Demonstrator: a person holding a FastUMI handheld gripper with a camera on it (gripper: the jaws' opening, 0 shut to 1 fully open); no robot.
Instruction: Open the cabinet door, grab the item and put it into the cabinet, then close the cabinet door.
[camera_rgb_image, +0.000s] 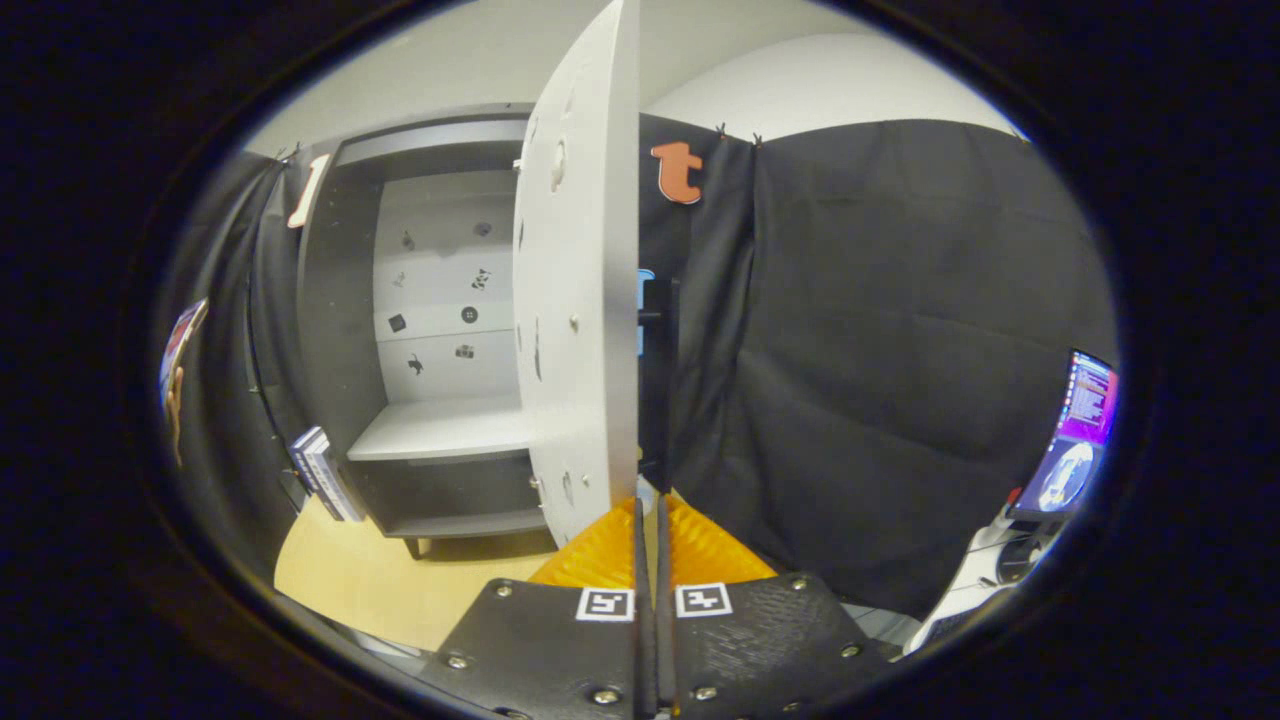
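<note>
1. We see our gripper (650, 515) with its fingers drawn close together, only a thin slit between them, and nothing clearly held.
2. The cabinet door (580, 300) stands open, edge-on just ahead of the fingertips; whether they touch its lower edge, we cannot tell.
3. The cabinet (430, 330) sits beyond the fingers and to their left, its shelf (440, 430) bare.
4. A small boxed item (322, 475) leans beside the cabinet's left foot on the table (370, 580).
5. A lit screen (1075, 435) is far to the right of the fingers.
</note>
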